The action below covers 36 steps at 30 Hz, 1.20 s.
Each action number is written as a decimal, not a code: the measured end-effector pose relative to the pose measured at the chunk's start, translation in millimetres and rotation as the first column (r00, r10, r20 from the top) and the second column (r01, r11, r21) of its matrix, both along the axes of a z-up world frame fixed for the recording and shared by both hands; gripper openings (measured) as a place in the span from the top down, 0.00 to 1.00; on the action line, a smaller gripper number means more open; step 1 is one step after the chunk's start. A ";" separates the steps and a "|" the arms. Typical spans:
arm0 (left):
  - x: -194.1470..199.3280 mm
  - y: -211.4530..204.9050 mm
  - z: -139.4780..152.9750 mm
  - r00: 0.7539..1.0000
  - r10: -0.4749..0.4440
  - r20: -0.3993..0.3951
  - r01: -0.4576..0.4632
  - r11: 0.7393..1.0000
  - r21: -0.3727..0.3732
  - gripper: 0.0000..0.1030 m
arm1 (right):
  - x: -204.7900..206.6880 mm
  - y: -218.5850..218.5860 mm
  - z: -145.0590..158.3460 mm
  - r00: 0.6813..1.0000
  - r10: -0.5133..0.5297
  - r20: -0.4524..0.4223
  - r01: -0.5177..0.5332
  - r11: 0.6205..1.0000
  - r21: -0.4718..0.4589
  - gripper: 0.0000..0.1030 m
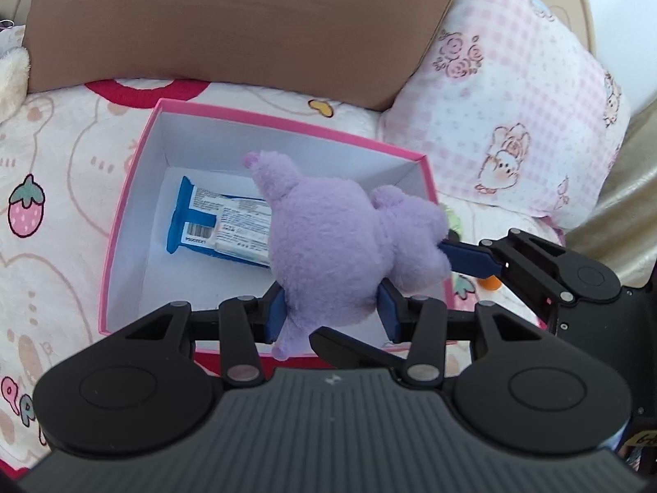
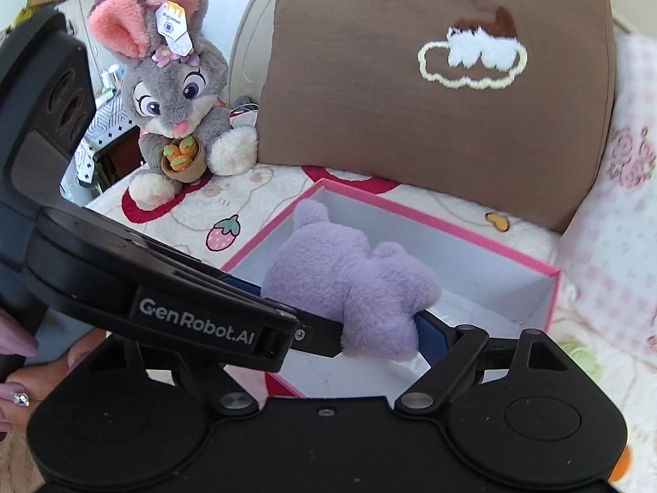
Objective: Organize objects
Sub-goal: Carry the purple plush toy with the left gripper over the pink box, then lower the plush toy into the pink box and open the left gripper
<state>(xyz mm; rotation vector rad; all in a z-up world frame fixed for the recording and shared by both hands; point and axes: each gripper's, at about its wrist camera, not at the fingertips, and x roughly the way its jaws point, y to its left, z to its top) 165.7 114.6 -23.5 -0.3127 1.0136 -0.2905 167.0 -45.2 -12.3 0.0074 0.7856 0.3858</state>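
Note:
A purple plush toy (image 1: 328, 238) hangs over an open pink box (image 1: 123, 222) with a white inside. My left gripper (image 1: 332, 316) is shut on the plush's lower body, blue pads on both sides. My right gripper (image 1: 447, 252) comes in from the right and its blue finger presses the plush's side. In the right wrist view the plush (image 2: 353, 283) sits between my right gripper's (image 2: 382, 328) blue fingers, with the left gripper's black body crossing in front. A blue and white packet (image 1: 221, 222) lies flat on the box floor under the plush.
The box (image 2: 410, 209) stands on a bed cover with a strawberry print. A brown cushion (image 2: 410, 82) leans behind it. A pink checked pillow (image 1: 513, 102) lies to the right. A grey rabbit plush (image 2: 172, 94) sits at the far left. A small orange object (image 1: 490, 283) lies by the box.

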 end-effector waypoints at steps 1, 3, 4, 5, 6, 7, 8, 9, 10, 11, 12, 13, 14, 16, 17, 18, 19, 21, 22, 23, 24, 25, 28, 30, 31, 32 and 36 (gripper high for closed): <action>1.5 -0.7 -2.8 1.000 0.002 0.002 -0.002 1.000 0.014 0.58 | 1.5 -1.0 -5.0 1.000 -0.006 -0.004 0.006 1.000 0.016 0.15; 6.8 -5.1 -9.7 1.000 -0.002 0.009 0.001 0.999 0.042 0.58 | 6.8 -2.4 -14.3 1.000 -0.017 -0.010 0.017 1.000 0.018 0.15; 10.7 -6.6 -13.6 1.000 -0.004 0.003 0.003 0.999 0.044 0.58 | 9.5 -4.3 -18.9 1.000 -0.025 -0.011 0.025 1.000 0.016 0.15; 14.0 -7.4 -17.6 1.000 -0.004 -0.008 0.004 0.999 0.042 0.58 | 12.0 -6.9 -23.1 0.999 -0.031 -0.020 0.032 0.999 0.026 0.15; 16.0 -7.6 -20.7 1.000 -0.007 -0.015 0.008 0.999 0.041 0.58 | 14.2 -9.7 -27.3 0.999 -0.037 -0.034 0.039 0.998 0.041 0.15; 17.2 -7.1 -23.5 1.000 -0.016 -0.023 0.017 0.999 0.043 0.58 | 15.7 -11.5 -31.2 0.998 -0.036 -0.046 0.039 0.998 0.051 0.15; 18.3 -5.9 -26.6 0.999 -0.021 -0.036 0.022 0.999 0.043 0.58 | 16.6 -11.9 -34.7 0.998 -0.029 -0.051 0.032 0.998 0.055 0.15; 18.6 -4.2 -29.3 0.999 -0.020 -0.049 0.022 0.999 0.043 0.58 | 16.8 -11.8 -37.6 0.998 -0.022 -0.056 0.025 0.998 0.061 0.15; 18.2 -3.5 -31.7 0.998 -0.022 -0.056 0.025 0.999 0.046 0.58 | 17.6 -12.0 -40.9 0.998 -0.014 -0.065 0.019 0.997 0.072 0.16; 18.0 -3.7 -33.6 0.998 -0.028 -0.056 0.031 0.998 0.055 0.58 | 18.1 -12.2 -43.7 0.998 -0.010 -0.070 0.015 0.997 0.077 0.16; 17.9 -3.1 -35.8 0.998 -0.028 -0.059 0.032 0.998 0.059 0.58 | 18.5 -11.4 -46.2 0.997 -0.005 -0.072 0.011 0.997 0.077 0.16; 18.3 -1.8 -38.1 0.998 -0.026 -0.065 0.030 0.998 0.059 0.58 | 19.3 -10.4 -48.6 0.997 -0.002 -0.073 0.008 0.997 0.077 0.17; 19.1 -0.5 -40.7 0.997 -0.026 -0.070 0.030 0.998 0.059 0.58 | 20.6 -9.3 -50.7 0.997 -0.001 -0.078 0.007 0.997 0.078 0.17; 21.7 2.5 -45.4 0.996 -0.020 -0.082 0.025 0.998 0.063 0.58 | 23.8 -7.6 -55.0 0.996 0.001 -0.086 0.006 0.997 0.082 0.18; 23.1 3.7 -47.2 0.996 -0.018 -0.086 0.024 0.997 0.067 0.58 | 25.7 -6.7 -57.6 0.996 0.002 -0.089 0.006 0.996 0.085 0.18; 24.7 4.9 -48.6 0.996 -0.018 -0.091 0.025 0.997 0.073 0.58 | 28.4 -5.6 -60.2 0.996 0.004 -0.094 0.005 0.996 0.088 0.18; 26.5 6.8 -49.7 0.995 -0.016 -0.097 0.023 0.997 0.078 0.58 | 32.1 -4.1 -62.8 0.995 0.006 -0.102 0.003 0.996 0.091 0.19; 29.8 13.5 -51.3 0.995 -0.006 -0.103 0.014 0.997 0.081 0.58 | 38.7 -0.8 -66.9 0.993 0.007 -0.114 0.005 0.994 0.105 0.19; 31.2 16.3 -52.4 0.995 0.000 -0.105 0.009 0.996 0.084 0.58 | 41.7 0.3 -69.3 0.992 0.005 -0.124 0.010 0.993 0.118 0.19; 32.2 18.4 -53.7 0.994 0.003 -0.108 0.006 0.996 0.085 0.58 | 44.5 0.4 -72.0 0.991 0.003 -0.137 0.016 0.991 0.132 0.19; 33.1 19.8 -55.5 0.994 0.004 -0.111 0.005 0.996 0.084 0.58 | 46.8 0.3 -74.5 0.989 0.000 -0.150 0.022 0.989 0.145 0.19; 34.1 20.6 -57.6 0.993 0.005 -0.116 0.005 0.996 0.085 0.58 | 47.6 -0.7 -77.6 0.987 -0.003 -0.161 0.028 0.987 0.156 0.20; 35.8 19.7 -62.5 0.992 0.007 -0.124 0.007 0.994 0.113 0.58 | 47.5 -1.0 -85.6 0.984 -0.001 -0.180 0.027 0.989 0.143 0.31; 38.2 20.0 -65.5 0.991 0.006 -0.136 0.009 0.994 0.109 0.58 | 49.0 -3.4 -89.3 0.980 -0.008 -0.198 0.040 0.987 0.157 0.32; 39.4 20.1 -66.8 0.990 0.007 -0.140 0.008 0.994 0.108 0.58 | 49.6 -5.6 -91.4 0.978 -0.014 -0.210 0.050 0.985 0.168 0.32; 40.5 20.1 -68.1 0.990 0.006 -0.142 0.010 0.994 0.109 0.58 | 50.0 -6.8 -92.9 0.976 -0.018 -0.216 0.057 0.983 0.174 0.32; 43.6 19.9 -73.3 0.988 0.010 -0.155 0.007 0.994 0.110 0.56 | 51.5 -8.8 -98.3 0.970 -0.030 -0.241 0.076 0.980 0.184 0.32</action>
